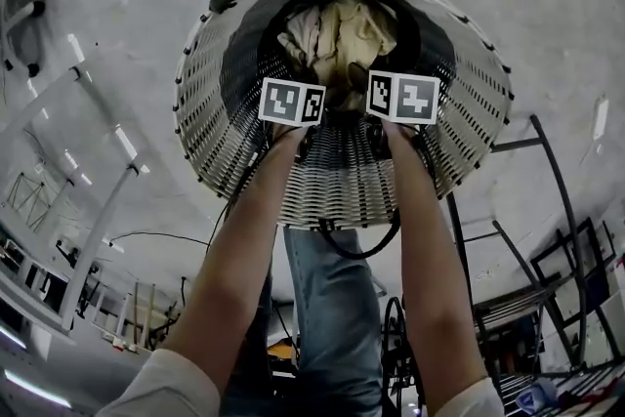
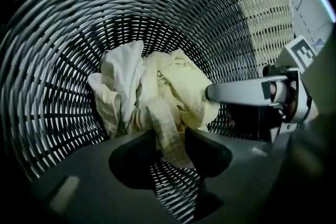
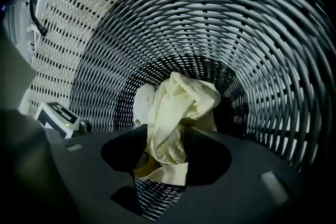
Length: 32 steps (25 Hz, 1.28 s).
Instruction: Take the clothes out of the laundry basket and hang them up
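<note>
Clothes (image 1: 337,39): two in one basket (image 1: 342,181); left claw (image 2: 169,135) and right claw (image 3: 165,136) pinch yellow garment (image 2: 181,81).

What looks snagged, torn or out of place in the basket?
Nothing stands out. The laundry basket looks intact; the left gripper and the right gripper each clamp the pale yellow garment crumpled at its bottom.

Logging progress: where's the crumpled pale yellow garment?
The garment lies deep in the woven laundry basket, head view centre, beside a white cloth, left gripper and right gripper shut on it.
</note>
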Tool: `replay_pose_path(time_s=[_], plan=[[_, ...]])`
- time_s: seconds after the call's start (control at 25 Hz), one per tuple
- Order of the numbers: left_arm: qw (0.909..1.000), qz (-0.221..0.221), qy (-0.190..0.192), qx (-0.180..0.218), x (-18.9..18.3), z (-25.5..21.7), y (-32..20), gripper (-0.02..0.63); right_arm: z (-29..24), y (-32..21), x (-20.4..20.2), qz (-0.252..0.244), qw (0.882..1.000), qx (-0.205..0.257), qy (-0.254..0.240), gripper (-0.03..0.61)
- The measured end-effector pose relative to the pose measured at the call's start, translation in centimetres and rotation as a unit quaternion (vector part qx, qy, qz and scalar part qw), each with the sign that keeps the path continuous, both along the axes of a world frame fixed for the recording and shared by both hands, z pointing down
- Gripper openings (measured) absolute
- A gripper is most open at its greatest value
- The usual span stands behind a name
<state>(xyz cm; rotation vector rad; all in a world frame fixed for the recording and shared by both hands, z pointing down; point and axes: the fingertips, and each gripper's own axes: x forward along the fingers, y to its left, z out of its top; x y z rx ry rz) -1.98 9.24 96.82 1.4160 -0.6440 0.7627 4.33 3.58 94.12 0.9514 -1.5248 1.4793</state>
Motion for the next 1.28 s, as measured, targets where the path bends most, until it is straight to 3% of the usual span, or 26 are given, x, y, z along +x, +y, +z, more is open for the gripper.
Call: replay_pose_path(time_s=[0.12,0.2,0.24,0.28,0.32,0.8,1.28], plan=[[0.9998,-0.010,0.014,0.001,0.5,0.1,-0.3,0.167,0.4,-0.3,-0.2,0.001,1.000,0.004,-0.006,0.242],[0.9998,-0.005,0.019,0.003,0.9,0.0,-0.3,0.108,0.7,-0.1,-0.1,0.006,1.000,0.002,-0.006,0.220],[0.9998,0.002,0.021,0.006,1.1,-0.2,-0.3,0.055,0.8,-0.1,0.0,0.009,1.000,0.000,-0.005,0.170],[0.9996,0.010,0.023,0.009,1.2,-0.3,-0.3,0.047,0.8,0.0,0.0,0.010,1.000,-0.002,-0.005,0.076],[0.9995,0.018,0.025,0.011,1.3,-0.4,-0.4,0.041,0.8,0.2,-0.1,0.009,1.000,-0.005,-0.005,0.046],[0.9991,0.034,0.023,0.007,0.6,-2.9,-0.5,0.032,-1.5,0.1,0.3,0.004,1.000,0.003,0.006,0.044],[0.9965,0.080,0.024,0.002,-0.5,-6.2,-1.0,0.031,-4.8,0.2,0.3,0.044,0.999,0.009,0.012,0.044]])
